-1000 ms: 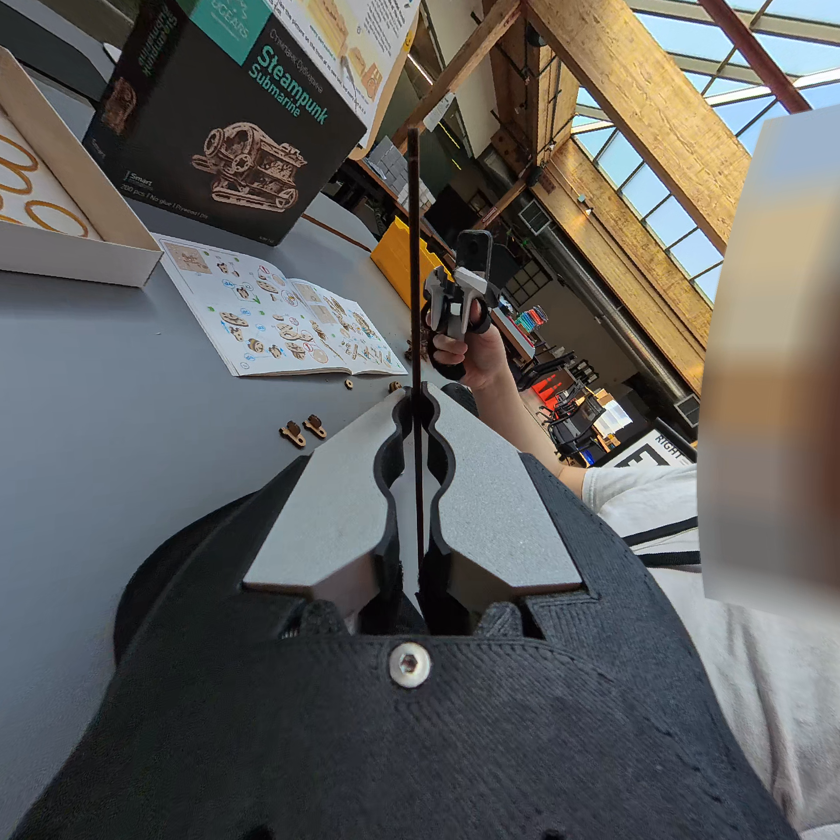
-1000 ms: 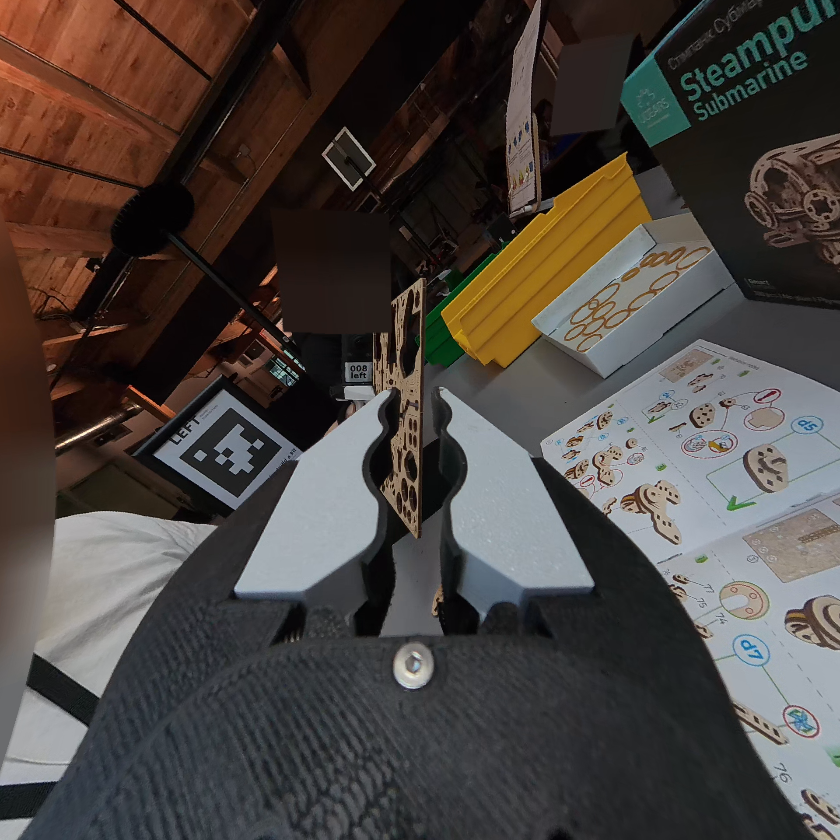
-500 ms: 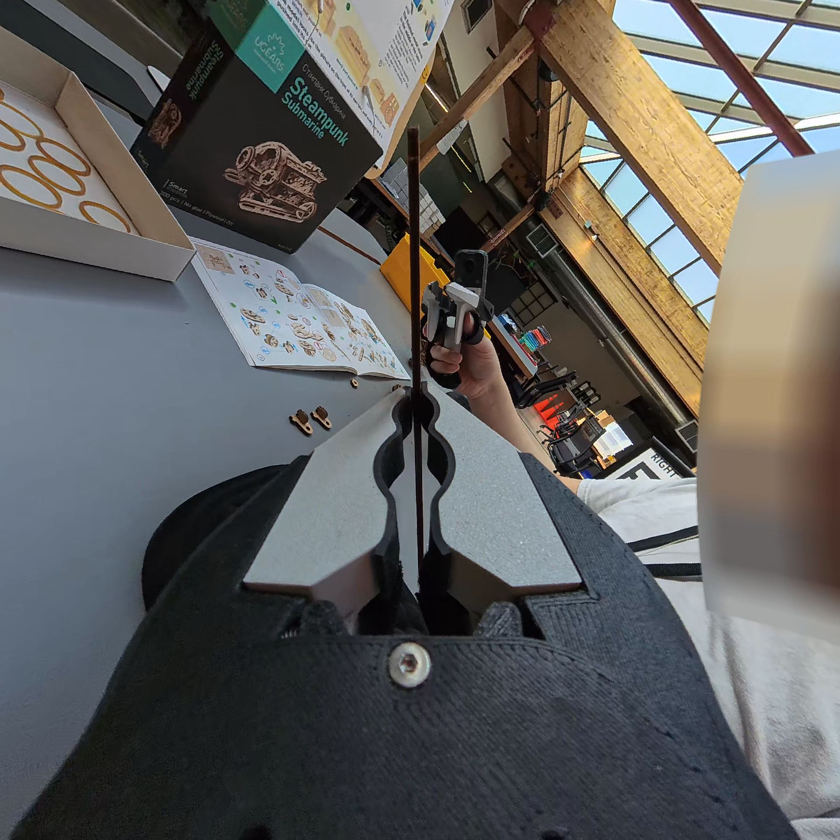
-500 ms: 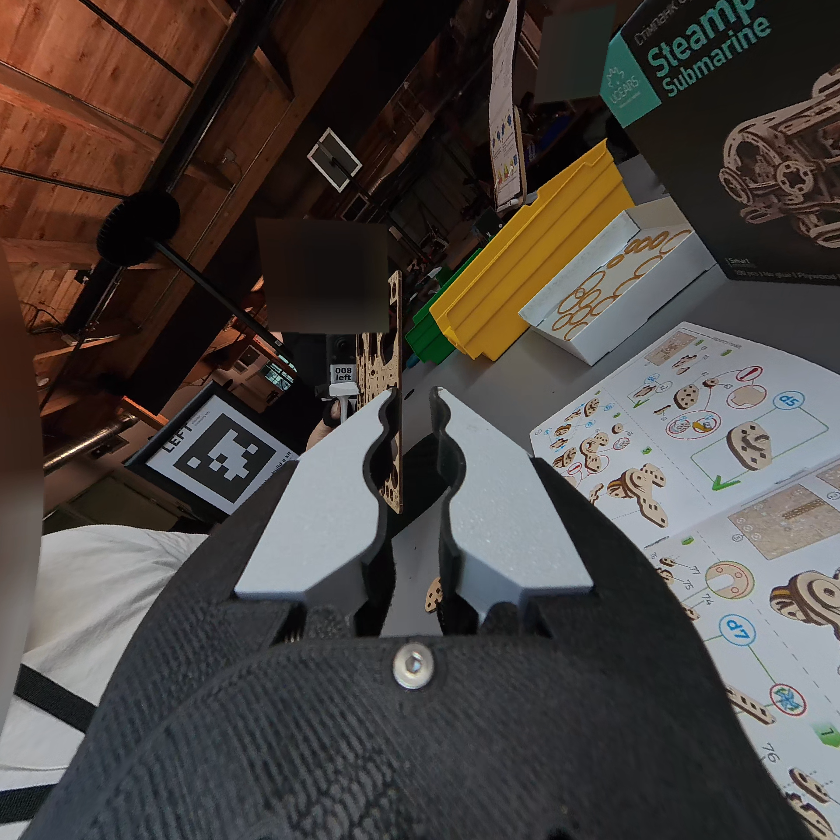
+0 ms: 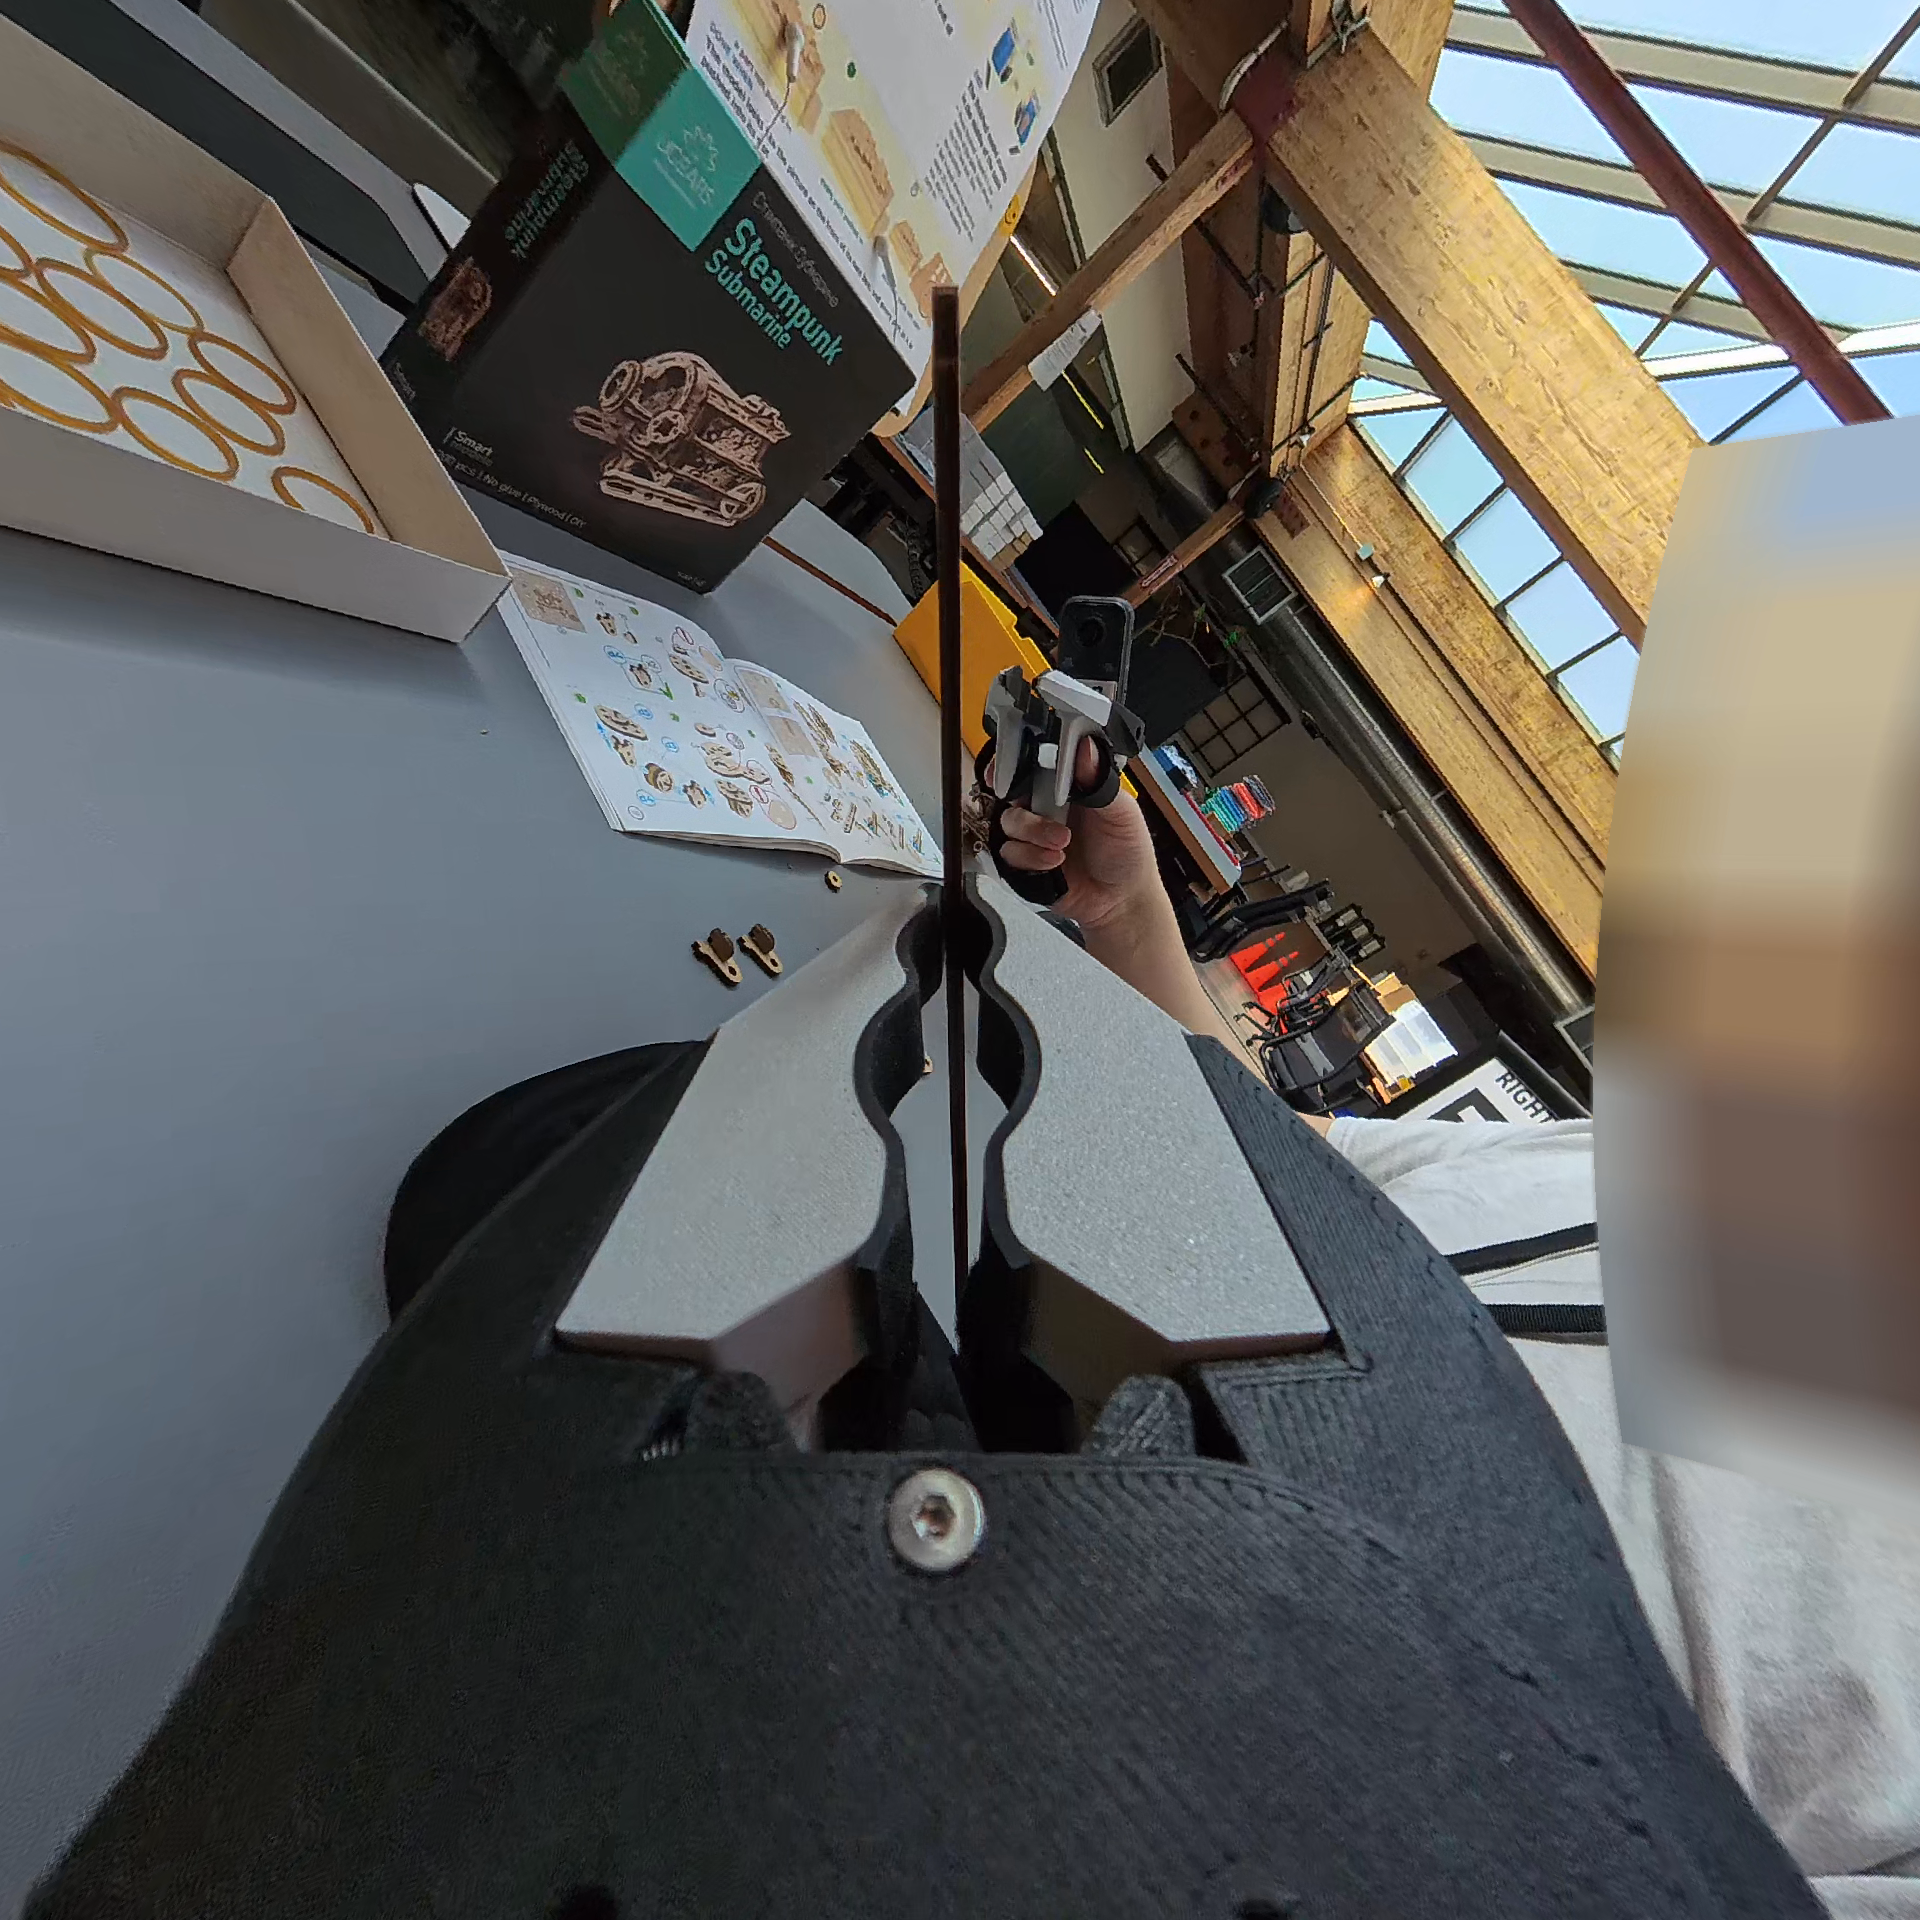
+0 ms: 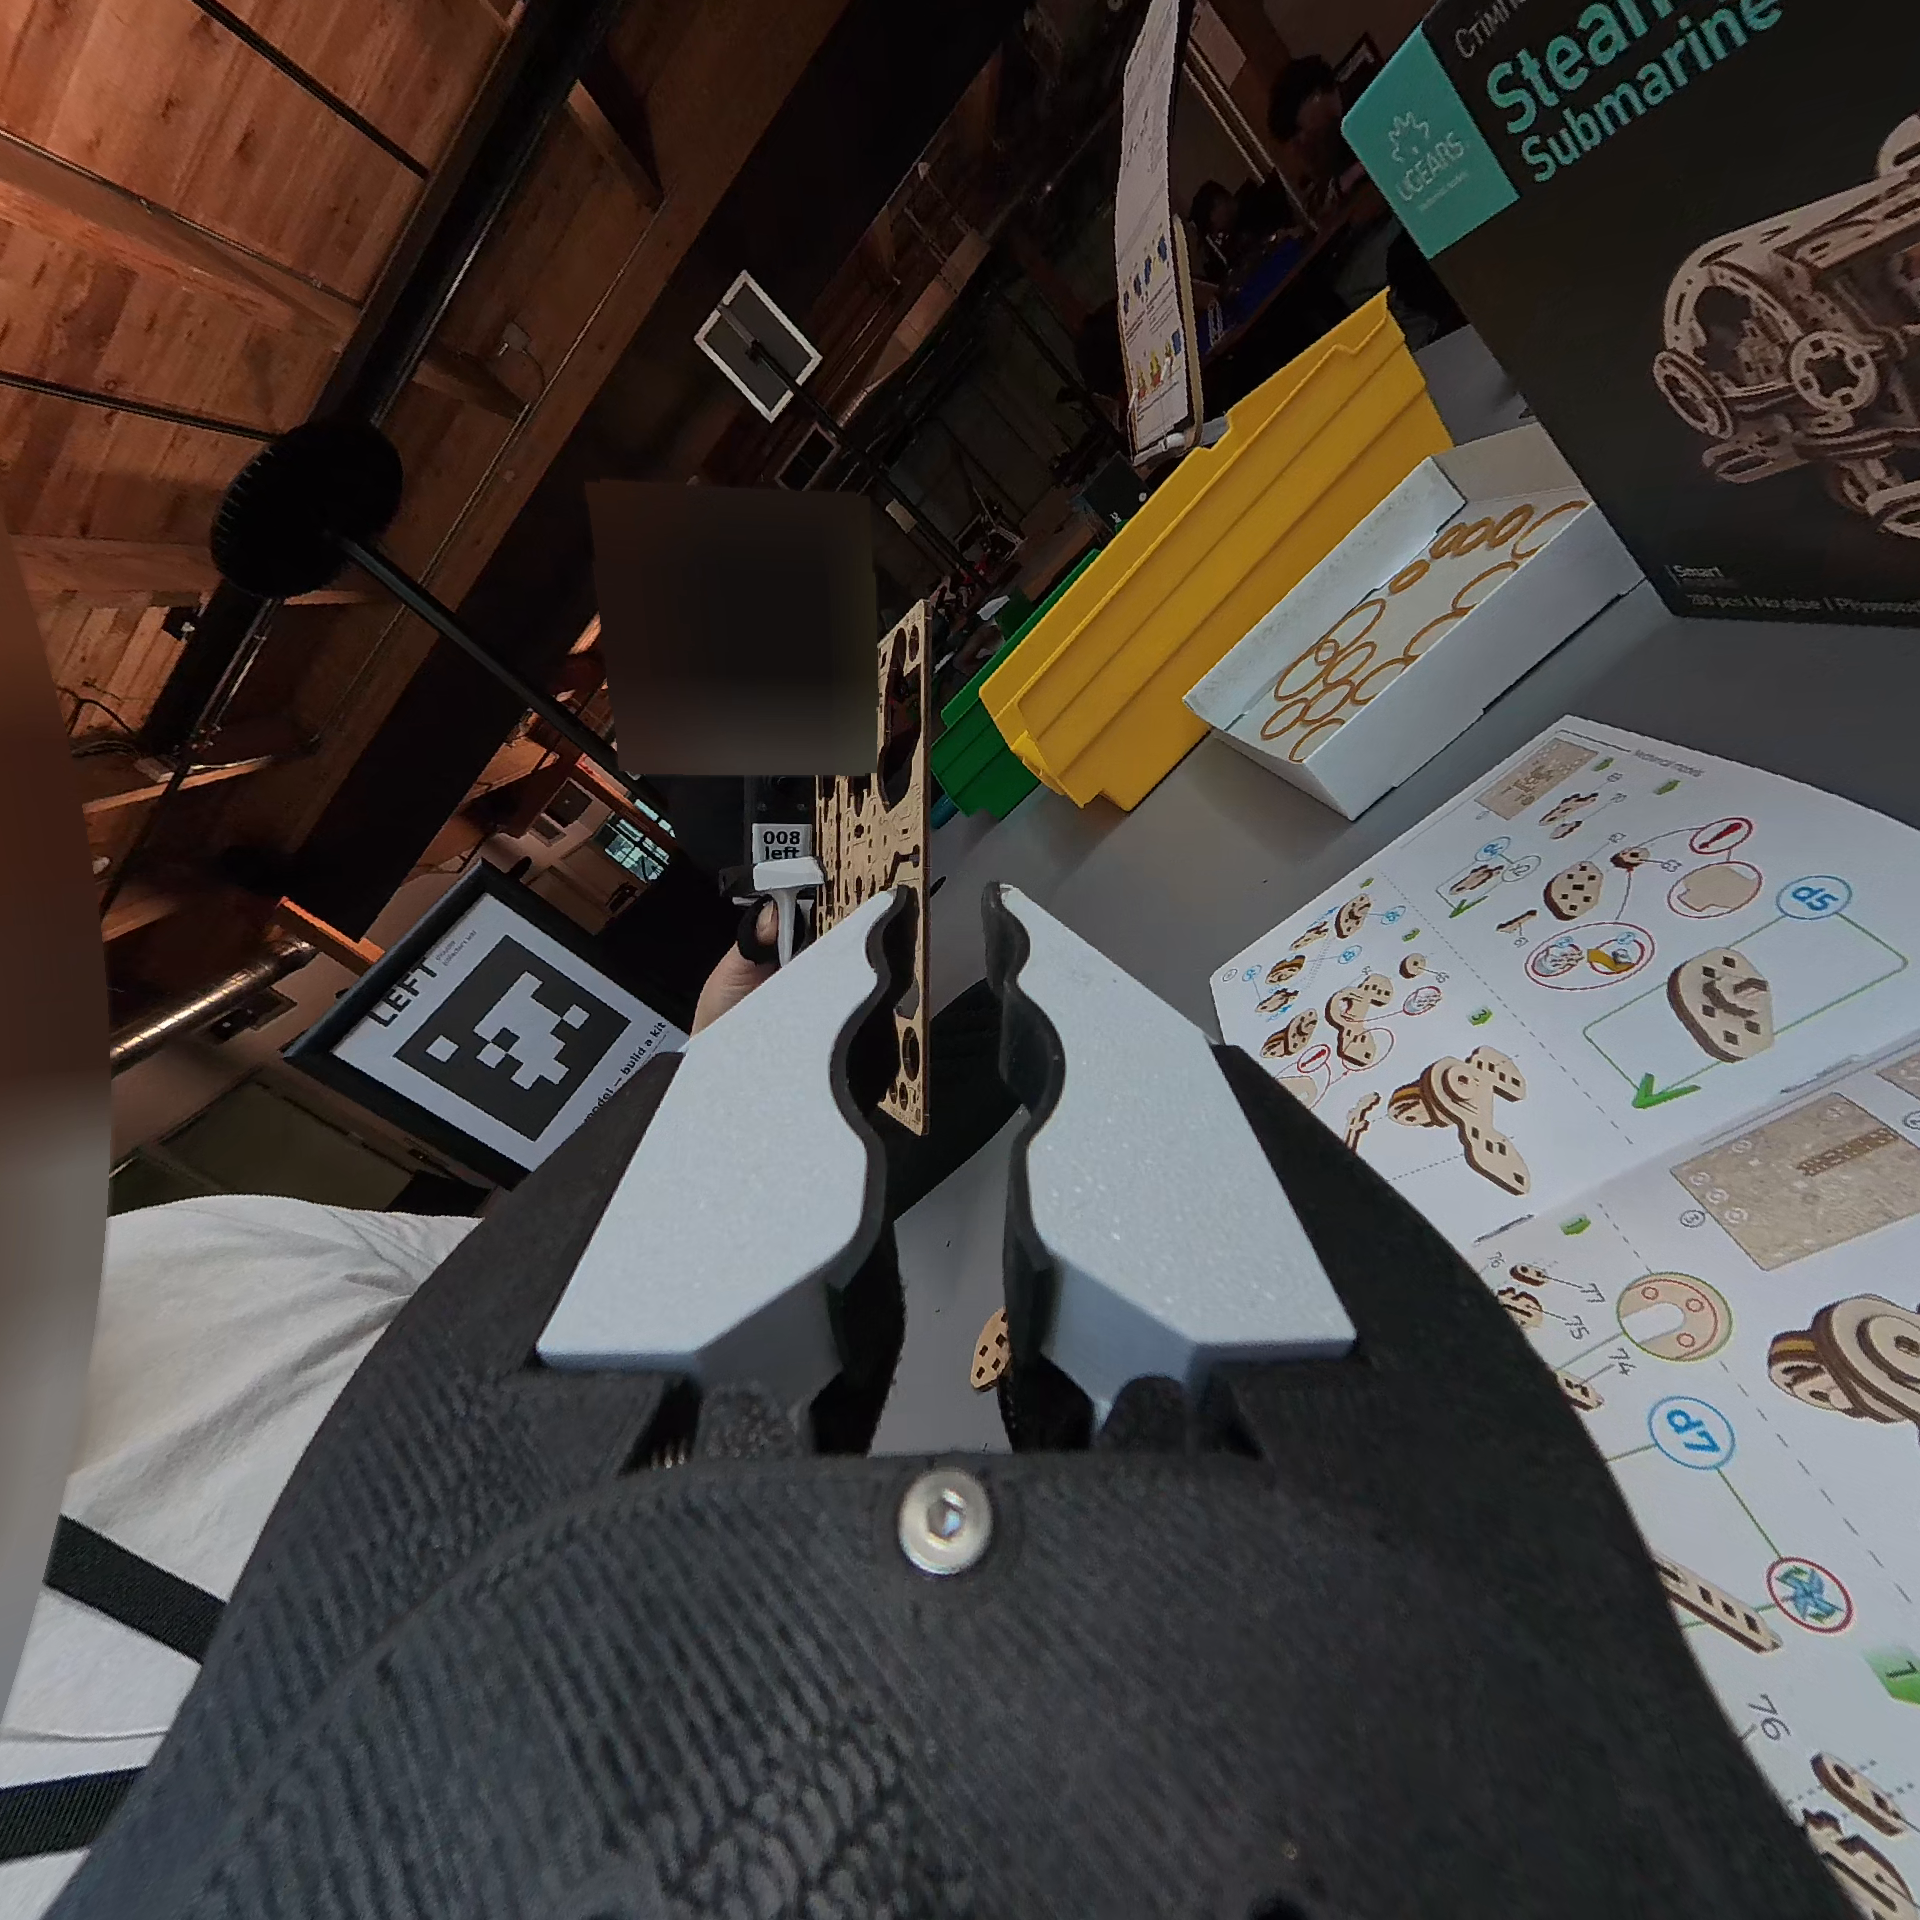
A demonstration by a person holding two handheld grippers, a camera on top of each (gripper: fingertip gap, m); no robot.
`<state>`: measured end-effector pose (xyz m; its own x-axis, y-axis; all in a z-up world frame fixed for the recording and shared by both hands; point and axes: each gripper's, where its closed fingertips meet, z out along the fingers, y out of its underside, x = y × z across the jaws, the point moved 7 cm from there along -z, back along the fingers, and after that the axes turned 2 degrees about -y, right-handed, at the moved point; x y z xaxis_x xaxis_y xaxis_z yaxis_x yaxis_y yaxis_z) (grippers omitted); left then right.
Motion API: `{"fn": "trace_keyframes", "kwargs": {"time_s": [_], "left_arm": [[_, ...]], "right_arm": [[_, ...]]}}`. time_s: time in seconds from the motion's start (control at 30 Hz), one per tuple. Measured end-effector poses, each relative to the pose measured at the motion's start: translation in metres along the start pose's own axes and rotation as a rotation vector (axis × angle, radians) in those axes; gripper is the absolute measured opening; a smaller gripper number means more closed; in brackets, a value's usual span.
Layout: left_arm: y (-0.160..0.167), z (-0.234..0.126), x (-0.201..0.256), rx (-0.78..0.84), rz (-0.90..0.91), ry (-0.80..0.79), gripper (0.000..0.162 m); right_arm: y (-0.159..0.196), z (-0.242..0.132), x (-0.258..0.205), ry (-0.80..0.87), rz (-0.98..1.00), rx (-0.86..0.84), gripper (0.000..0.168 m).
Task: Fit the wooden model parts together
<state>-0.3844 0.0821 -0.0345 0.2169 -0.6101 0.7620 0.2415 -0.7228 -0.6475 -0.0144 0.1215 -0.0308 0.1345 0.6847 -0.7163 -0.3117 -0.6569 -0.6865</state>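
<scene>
My left gripper [image 5: 951, 904] is shut on a thin wooden parts sheet [image 5: 947, 623], seen edge-on and standing upright above the grey table [image 5: 260, 935]. In the right wrist view the same sheet [image 6: 902, 821] shows its cut-out face, farther off, lined up with my left finger's inner edge. My right gripper [image 6: 945, 899] is open and empty. In the left wrist view it [image 5: 1049, 727] shows small, hand-held, beyond and just right of the sheet. A small wooden piece [image 6: 990, 1349] lies on the table below my right gripper.
An open instruction booklet [image 5: 717, 748] [image 6: 1610, 1091] lies on the table. Two small wooden pieces [image 5: 738, 951] lie near it. A dark model box [image 5: 644, 343] [image 6: 1714, 312], a white tray of wooden rings [image 5: 343, 561] [image 6: 1455, 707] and yellow [image 6: 1195, 582] and green bins [image 6: 977, 748] stand behind.
In the right wrist view the sheet has drifted left, from mid-gap to beside the left finger. The left wrist view has swung, bringing the box and tray further in. Both jaws are unchanged.
</scene>
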Motion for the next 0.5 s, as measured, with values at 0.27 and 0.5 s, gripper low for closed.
{"fn": "trace_keyframes", "kwargs": {"time_s": [0.27, 0.5], "left_arm": [[0.002, -0.007, -0.006, -0.022, -0.038, -0.021, 0.0], [0.007, -0.017, -0.014, -0.014, -0.074, -0.04, 0.0]], "right_arm": [[0.002, 0.001, 0.002, 0.004, 0.01, -0.009, 0.012], [0.003, 0.002, 0.003, 0.006, 0.017, -0.015, 0.012]]}}
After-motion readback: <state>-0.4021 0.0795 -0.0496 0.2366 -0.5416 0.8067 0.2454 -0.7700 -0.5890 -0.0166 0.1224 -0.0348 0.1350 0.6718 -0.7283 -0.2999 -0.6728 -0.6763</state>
